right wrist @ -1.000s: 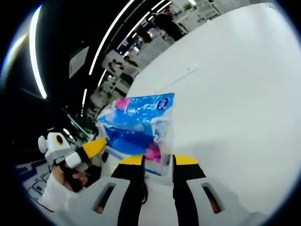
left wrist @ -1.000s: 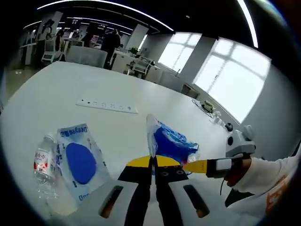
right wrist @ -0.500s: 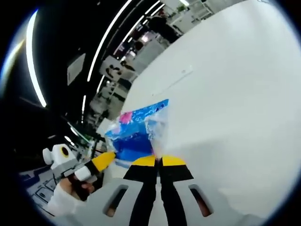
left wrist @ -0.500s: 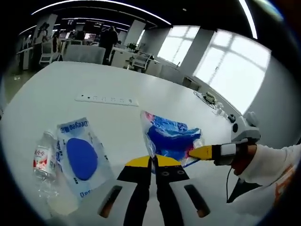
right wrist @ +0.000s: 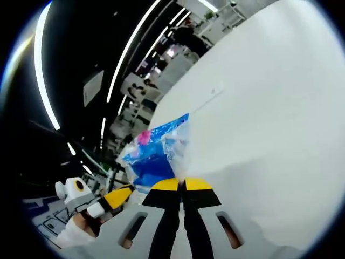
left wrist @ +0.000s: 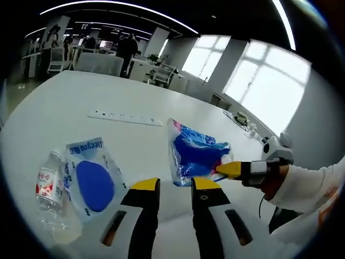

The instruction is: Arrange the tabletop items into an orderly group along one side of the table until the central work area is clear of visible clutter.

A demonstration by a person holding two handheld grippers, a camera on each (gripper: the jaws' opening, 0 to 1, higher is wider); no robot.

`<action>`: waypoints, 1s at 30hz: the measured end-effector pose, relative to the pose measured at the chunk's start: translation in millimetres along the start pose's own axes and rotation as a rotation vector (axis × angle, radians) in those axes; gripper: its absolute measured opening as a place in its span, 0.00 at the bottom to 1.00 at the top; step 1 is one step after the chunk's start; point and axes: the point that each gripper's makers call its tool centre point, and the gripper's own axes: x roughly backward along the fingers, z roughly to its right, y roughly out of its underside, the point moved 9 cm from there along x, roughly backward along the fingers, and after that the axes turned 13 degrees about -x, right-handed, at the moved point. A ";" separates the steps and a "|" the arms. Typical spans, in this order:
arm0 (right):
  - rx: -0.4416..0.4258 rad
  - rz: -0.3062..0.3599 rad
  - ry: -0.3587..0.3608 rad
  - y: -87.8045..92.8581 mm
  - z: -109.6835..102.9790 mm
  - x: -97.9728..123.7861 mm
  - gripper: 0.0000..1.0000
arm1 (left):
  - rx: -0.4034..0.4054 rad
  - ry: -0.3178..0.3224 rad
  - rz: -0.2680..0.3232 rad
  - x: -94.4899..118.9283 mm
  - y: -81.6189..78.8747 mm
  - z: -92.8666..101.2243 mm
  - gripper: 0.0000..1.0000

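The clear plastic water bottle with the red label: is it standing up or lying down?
Lying down. The clear plastic water bottle rests on its side on the white table, beside a flat blue-and-white packet.

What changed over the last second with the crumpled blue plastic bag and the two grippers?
The left gripper opened and let go of the crumpled blue plastic bag. The right gripper, open a second ago, closed on the bag's edge and now holds it alone. The flat blue-and-white pouch and clear plastic bottle stayed put.

The flat blue-and-white pouch (left wrist: 92, 181) reads "Daegoo" (roughly).
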 end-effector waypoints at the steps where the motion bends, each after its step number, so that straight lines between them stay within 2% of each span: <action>1: 0.000 0.000 0.003 -0.6 1.4 -0.7 0.00 | -0.001 0.000 -0.002 0.1 0.5 -0.2 0.24; 5: -0.014 0.005 0.043 -7.8 18.8 -7.4 0.00 | -0.003 0.006 -0.007 1.8 3.7 -1.5 0.27; 8: -0.020 0.006 0.103 -14.1 36.1 -14.3 0.00 | -0.005 0.013 -0.001 6.1 7.1 -3.2 0.29; 11: -0.028 0.010 0.125 -17.5 44.5 -19.3 0.00 | 0.006 0.010 0.000 11.0 10.7 -5.6 0.29; 15: 0.000 -0.022 0.177 -17.9 57.4 -29.6 0.00 | 0.005 0.010 -0.009 15.3 16.0 -8.2 0.29; 19: 0.002 -0.045 0.171 -17.4 59.1 -40.8 0.00 | 0.005 0.010 -0.017 17.7 17.8 -11.1 0.28; 23: 0.036 -0.087 0.201 -21.2 65.7 -53.3 0.00 | 0.014 0.007 -0.013 19.6 17.8 -13.3 0.28; 30: 0.050 -0.112 0.204 -28.0 70.0 -61.4 0.00 | 0.034 0.013 -0.010 19.6 17.7 -15.2 0.27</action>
